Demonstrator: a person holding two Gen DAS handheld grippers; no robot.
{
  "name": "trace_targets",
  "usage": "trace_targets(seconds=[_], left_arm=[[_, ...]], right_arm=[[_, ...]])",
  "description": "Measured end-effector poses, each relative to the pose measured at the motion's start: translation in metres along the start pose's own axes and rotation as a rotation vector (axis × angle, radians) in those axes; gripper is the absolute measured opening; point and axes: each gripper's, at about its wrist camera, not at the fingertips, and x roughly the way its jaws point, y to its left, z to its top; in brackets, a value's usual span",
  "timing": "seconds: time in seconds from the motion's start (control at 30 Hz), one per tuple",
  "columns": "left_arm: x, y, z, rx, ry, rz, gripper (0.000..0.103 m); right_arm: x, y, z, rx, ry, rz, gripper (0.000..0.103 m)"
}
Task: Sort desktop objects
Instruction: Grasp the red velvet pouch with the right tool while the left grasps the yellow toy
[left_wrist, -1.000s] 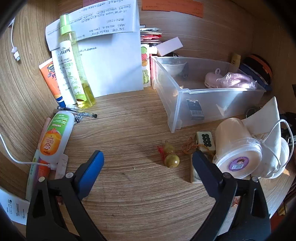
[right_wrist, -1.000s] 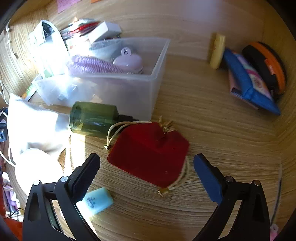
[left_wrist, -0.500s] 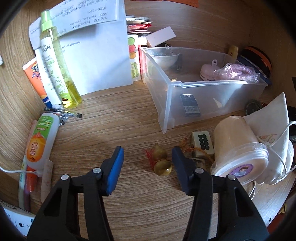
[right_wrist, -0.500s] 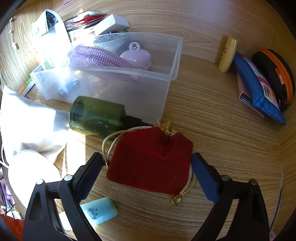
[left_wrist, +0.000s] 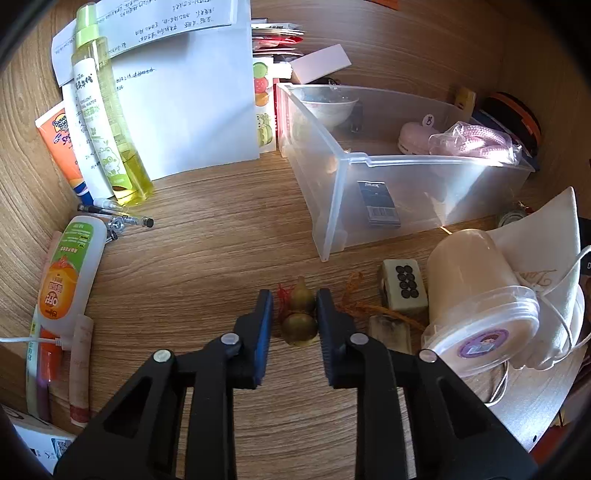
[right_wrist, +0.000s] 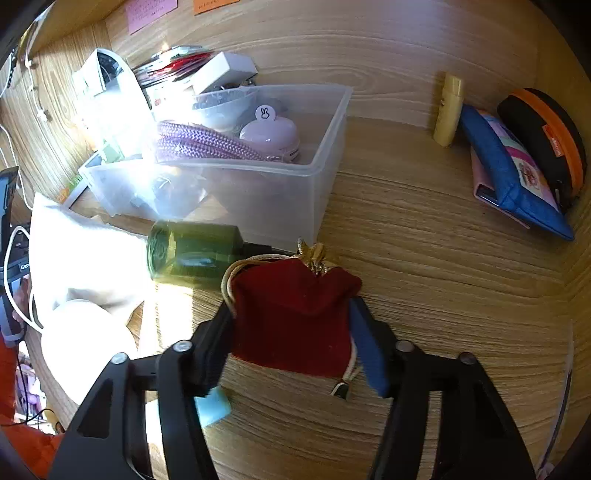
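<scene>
Both grippers had drawn their jaws inward since a second earlier, when each pair stood wide. On the wooden desk (left_wrist: 207, 266), the left gripper (left_wrist: 294, 295) had closed onto the small gourd charm (left_wrist: 300, 314); its blue pads pinched the charm from both sides. The gourd lay flat, its long axis running along the fingers, the narrow tip pointing away toward the clear plastic bin (left_wrist: 369, 177). The right gripper (right_wrist: 291, 314) had been closing around the red velvet pouch (right_wrist: 291, 314), both fingers touching its sides. The pouch's gathered gold neck pointed away, toward the bin, beside a green bottle (right_wrist: 192, 254).
</scene>
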Motion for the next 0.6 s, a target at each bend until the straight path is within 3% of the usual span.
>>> trace_targets(seconds=[0.23,0.6], left_arm=[[-0.001,0.007,0.001,-0.032,-0.009,-0.005,0.018],[-0.02,0.013,0.003,-0.095,-0.082,0.009,0.018]], right_arm=[[-0.014,-0.012,-0.002,0.036,-0.038,0.012,0.04],[-0.044,-0.035,-0.007,0.095,-0.114,0.02,0.039]])
